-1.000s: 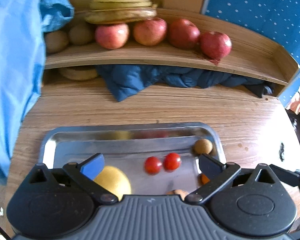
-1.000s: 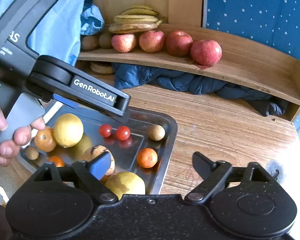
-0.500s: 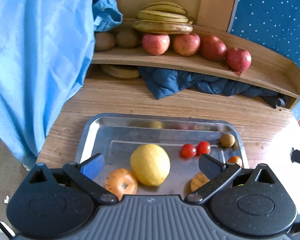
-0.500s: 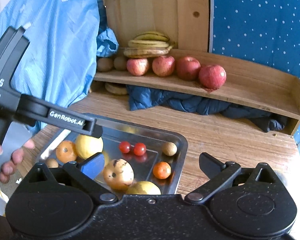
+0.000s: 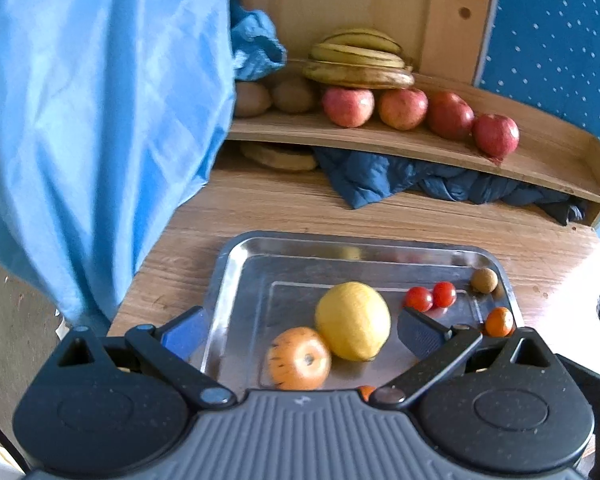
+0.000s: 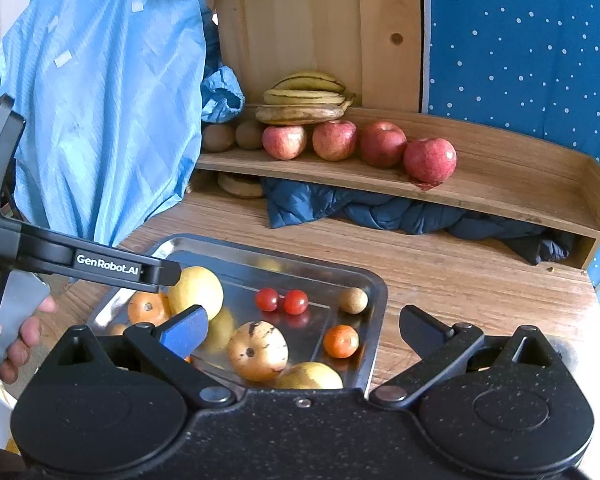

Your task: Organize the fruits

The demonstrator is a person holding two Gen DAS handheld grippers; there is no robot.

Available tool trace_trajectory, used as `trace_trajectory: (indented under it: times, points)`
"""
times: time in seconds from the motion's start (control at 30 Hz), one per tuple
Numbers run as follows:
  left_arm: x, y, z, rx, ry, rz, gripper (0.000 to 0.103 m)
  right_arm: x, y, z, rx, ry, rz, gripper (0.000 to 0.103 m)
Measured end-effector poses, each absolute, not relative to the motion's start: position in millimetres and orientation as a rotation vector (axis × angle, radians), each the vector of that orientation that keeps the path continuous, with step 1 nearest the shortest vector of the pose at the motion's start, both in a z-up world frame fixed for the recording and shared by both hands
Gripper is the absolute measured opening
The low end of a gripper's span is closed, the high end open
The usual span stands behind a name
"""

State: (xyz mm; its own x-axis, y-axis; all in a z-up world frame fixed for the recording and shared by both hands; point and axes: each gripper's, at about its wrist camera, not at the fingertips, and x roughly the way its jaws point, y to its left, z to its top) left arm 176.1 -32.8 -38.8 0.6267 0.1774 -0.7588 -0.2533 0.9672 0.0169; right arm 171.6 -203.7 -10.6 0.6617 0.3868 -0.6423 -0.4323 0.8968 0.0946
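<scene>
Both tools tilted down over the shiny steel tray (image 6: 374, 286): left tool (image 5: 300, 330) wide open, empty; right tool (image 6: 304, 326) just opened wide, empty; nearest fruit cut off.

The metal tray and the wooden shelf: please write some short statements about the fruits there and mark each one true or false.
1. Four red apples sit on the wooden shelf. True.
2. The bananas lie in the metal tray. False: they rest on the shelf, above the apples.
3. Two cherry tomatoes lie side by side in the tray. True.
4. The left gripper holds the lemon. False: it is open, gripping nothing.
5. The right gripper is open. True.
</scene>
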Motion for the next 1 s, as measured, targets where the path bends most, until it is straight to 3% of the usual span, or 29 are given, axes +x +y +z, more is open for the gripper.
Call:
trace_trajectory:
  times: [1.0]
  points:
    - [66,3,-42,-0.072,0.83,0.132,0.102,70,-161,-6,-0.032,0.751,0.358,0.102]
